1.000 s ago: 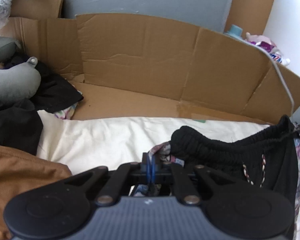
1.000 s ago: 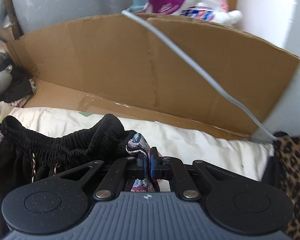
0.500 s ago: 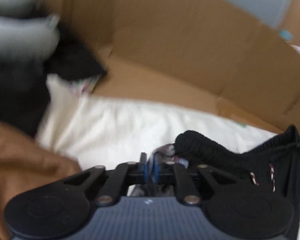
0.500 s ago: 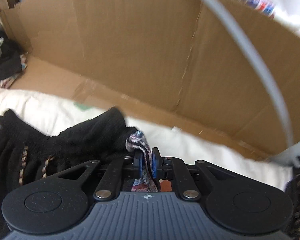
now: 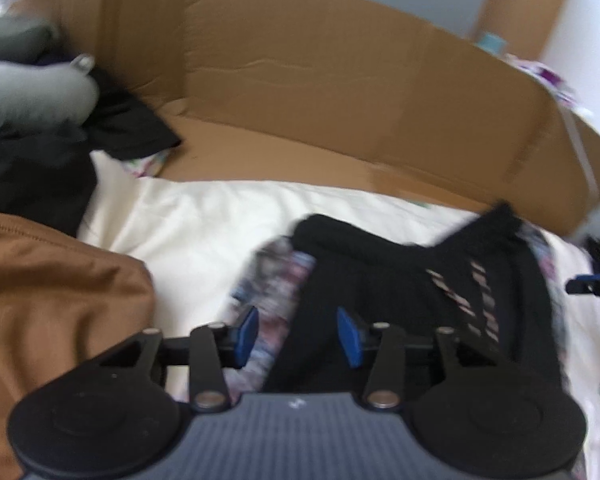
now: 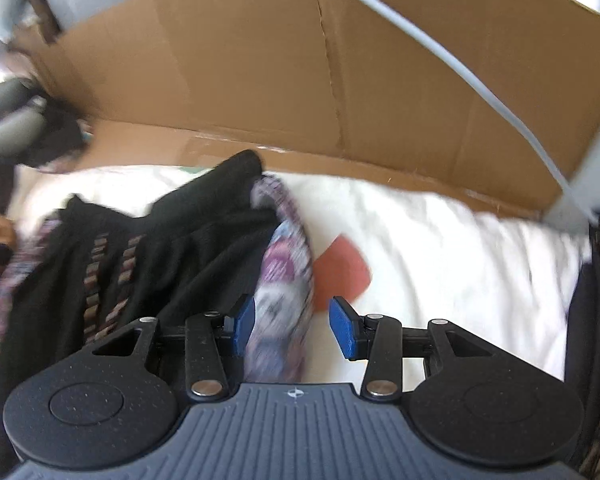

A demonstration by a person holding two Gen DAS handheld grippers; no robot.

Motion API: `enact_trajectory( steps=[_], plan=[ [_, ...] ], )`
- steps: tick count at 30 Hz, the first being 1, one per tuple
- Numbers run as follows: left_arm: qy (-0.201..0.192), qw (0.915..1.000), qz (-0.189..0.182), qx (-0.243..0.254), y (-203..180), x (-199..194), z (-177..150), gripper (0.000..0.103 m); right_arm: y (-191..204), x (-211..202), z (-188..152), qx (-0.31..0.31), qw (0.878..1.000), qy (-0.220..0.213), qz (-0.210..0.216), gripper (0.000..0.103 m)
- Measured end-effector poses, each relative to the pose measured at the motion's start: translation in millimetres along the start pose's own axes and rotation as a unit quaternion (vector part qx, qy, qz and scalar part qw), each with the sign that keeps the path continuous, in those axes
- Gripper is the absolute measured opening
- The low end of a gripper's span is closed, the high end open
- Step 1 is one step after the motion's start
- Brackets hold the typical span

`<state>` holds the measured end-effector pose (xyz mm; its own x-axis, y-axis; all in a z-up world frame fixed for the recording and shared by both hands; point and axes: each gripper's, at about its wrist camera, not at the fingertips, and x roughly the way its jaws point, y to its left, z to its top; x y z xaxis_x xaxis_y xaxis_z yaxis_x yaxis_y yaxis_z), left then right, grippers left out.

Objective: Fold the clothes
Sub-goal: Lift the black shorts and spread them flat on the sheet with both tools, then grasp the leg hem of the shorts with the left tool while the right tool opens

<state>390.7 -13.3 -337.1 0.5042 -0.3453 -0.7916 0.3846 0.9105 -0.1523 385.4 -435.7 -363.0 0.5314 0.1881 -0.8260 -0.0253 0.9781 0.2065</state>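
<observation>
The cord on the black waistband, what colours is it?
The cord looks pink-and-dark striped, though blurred; clearest in the right wrist view.

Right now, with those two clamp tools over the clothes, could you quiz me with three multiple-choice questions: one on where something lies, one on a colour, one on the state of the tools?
1. Where does the black-waisted patterned garment lie?
A. on the cream sheet
B. inside a drawer
C. on a hanger

2. What colour are the pads at the tips of the right gripper?
A. red
B. blue
C. yellow

3. How do the jaws of the left gripper stand?
A. clamped shut on the fabric
B. apart, with fabric lying between them
C. out of sight

Answers: 1 A, the garment spreads over the pale sheet in front of the cardboard wall. 2 B, both pads show bright blue. 3 B, the jaws have just been opening; a clear gap shows, and the pads do not press on the cloth.
</observation>
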Motion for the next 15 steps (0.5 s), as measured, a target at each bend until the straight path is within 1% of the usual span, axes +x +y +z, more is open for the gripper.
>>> enact_trajectory(
  steps=[1, 3, 5, 8, 11, 14, 15],
  plan=[
    [-0.002, 1.0, -0.006, 0.006, -6, -7, -4, 0.052, 0, -8, -7, 0.002, 1.0, 0.0, 0.008, 0.048],
    [-0.012, 0.9997, -0.021, -0.006, -16, -20, -12, 0.052, -1, -24, -21, 0.003, 1.0, 0.004, 0.019, 0.048],
    [-0.006, 0.9994, -0.033, -0.007, -25, -34, -19, 0.052, -4, -39, -31, 0.013, 0.999, 0.007, 0.028, 0.048],
    [-0.01, 0.9988, -0.048, 0.0, -41, -61, -28, 0.052, -6, -66, -47, 0.013, 0.999, 0.0, 0.036, 0.048],
    [-0.018, 0.9987, -0.047, 0.006, -50, -86, -39, 0.052, -9, -95, -66, 0.016, 0.999, -0.007, 0.043, 0.048],
    [-0.017, 0.999, -0.039, 0.014, -59, -108, -54, 0.052, -14, -122, -92, 0.037, 0.998, -0.013, 0.046, 0.047],
    [-0.017, 0.9989, -0.042, 0.015, -61, -114, -61, 0.052, -15, -130, -102, 0.044, 0.998, -0.014, 0.049, 0.046]
  ],
)
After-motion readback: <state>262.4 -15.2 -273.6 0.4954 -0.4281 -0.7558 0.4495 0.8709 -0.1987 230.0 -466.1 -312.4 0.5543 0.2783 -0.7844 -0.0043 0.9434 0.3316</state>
